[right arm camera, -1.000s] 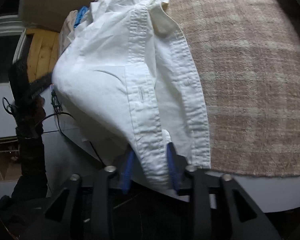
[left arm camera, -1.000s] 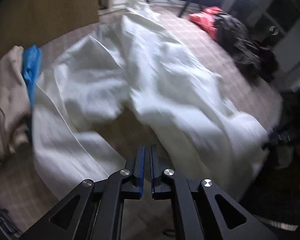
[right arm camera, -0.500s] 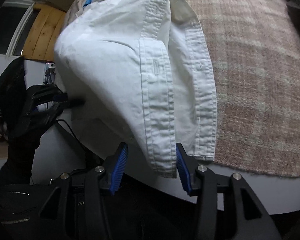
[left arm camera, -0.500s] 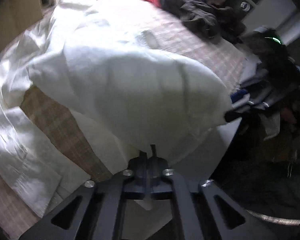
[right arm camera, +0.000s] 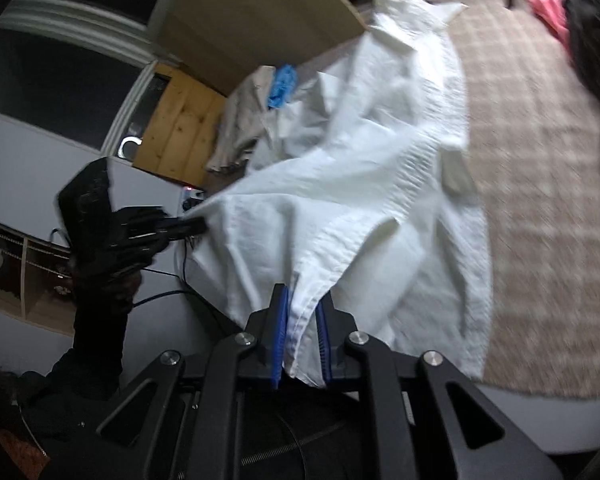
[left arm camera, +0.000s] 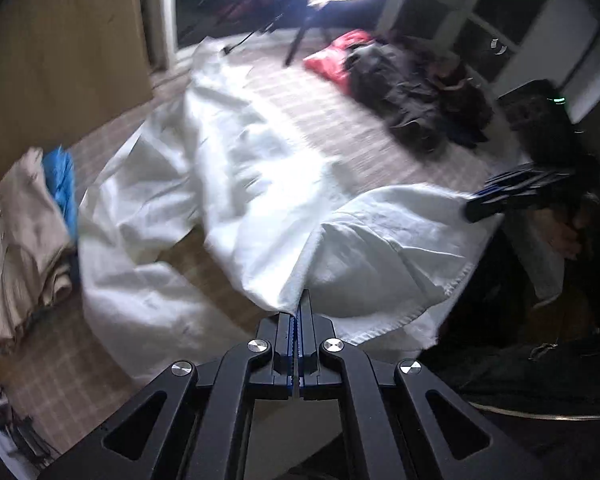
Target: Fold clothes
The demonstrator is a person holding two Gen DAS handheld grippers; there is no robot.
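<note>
Since the previous frame, white shirt (left arm camera: 236,184) hem lifted and stretched between both tools. Left tool (left arm camera: 299,316) clamped tight on hem edge; right tool (right arm camera: 302,332) pinches button placket. Remaining shirt lies on plaid blanket (right arm camera: 540,160), beside beige folded pile (left arm camera: 16,248).

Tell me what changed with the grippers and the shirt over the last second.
The left gripper, empty before, closed on the white shirt's hem. The right gripper opened briefly, then regripped the button placket. The beige and blue folded pile and dark clothes heap stayed put.
</note>
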